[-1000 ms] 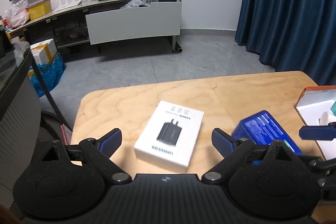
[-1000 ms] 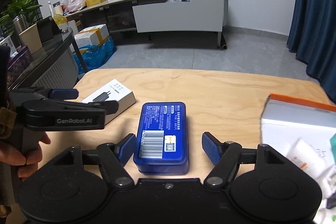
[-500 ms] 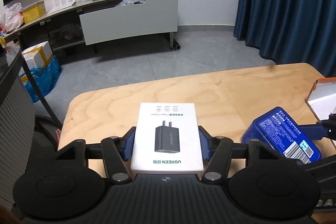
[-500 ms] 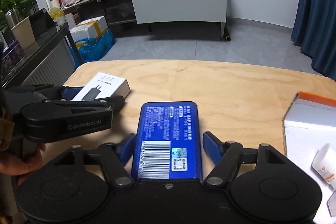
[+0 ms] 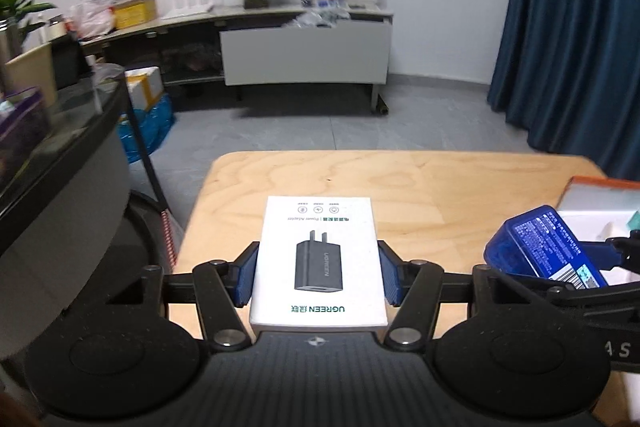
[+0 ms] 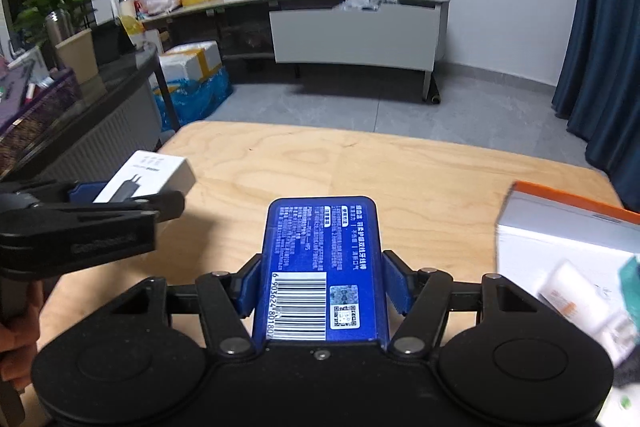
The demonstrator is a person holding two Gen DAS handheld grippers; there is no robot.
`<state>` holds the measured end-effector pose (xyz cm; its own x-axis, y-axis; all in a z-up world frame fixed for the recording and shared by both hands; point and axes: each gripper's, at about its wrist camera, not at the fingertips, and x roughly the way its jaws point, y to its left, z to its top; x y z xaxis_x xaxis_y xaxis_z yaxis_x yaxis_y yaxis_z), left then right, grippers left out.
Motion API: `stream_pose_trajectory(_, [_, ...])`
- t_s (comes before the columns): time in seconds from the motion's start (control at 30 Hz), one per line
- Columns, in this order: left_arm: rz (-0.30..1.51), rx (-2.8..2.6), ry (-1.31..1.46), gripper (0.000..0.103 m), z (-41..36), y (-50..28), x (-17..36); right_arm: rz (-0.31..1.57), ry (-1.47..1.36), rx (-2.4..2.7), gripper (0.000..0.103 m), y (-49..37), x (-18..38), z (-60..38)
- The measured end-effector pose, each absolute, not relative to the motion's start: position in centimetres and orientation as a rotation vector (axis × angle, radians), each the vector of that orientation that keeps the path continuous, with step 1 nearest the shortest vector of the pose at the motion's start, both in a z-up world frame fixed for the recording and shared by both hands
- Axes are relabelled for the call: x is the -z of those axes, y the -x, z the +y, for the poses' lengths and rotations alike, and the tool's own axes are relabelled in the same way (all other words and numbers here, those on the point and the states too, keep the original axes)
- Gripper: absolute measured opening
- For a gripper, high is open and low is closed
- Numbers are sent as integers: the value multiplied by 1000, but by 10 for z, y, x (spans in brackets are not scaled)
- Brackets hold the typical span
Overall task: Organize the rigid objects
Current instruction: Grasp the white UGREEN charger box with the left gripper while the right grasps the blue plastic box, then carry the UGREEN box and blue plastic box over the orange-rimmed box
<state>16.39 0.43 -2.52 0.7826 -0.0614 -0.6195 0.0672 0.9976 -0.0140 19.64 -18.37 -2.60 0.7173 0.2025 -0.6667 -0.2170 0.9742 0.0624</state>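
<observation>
My left gripper (image 5: 318, 277) is shut on a white charger box (image 5: 319, 259) with a black plug printed on it and holds it above the wooden table (image 5: 440, 195). My right gripper (image 6: 322, 285) is shut on a blue rectangular box (image 6: 322, 267) with a barcode, also lifted off the table. The blue box shows at the right in the left wrist view (image 5: 544, 247). The white box and left gripper show at the left in the right wrist view (image 6: 148, 177).
A white storage box with an orange rim (image 6: 568, 227) stands at the table's right edge and holds tubes and small items. Beyond the table are grey floor, a low cabinet (image 5: 308, 51), blue curtains (image 5: 580, 27) and a dark side table at the left (image 5: 60, 155).
Both grippers closed on their boxes and lifted them off the table. The left gripper squared up on the white box; the right one raised the blue box.
</observation>
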Motion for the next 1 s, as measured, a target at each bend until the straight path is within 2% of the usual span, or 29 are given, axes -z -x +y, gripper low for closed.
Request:
stream_pose_trajectory(0.5, [607, 66, 65, 59, -12, -70, -11, 674, 40, -277, 74, -92, -15, -208])
stream_pose_trajectory(1.0, [568, 116, 78, 59, -35, -24, -21, 615, 24, -238, 74, -17, -37, -246])
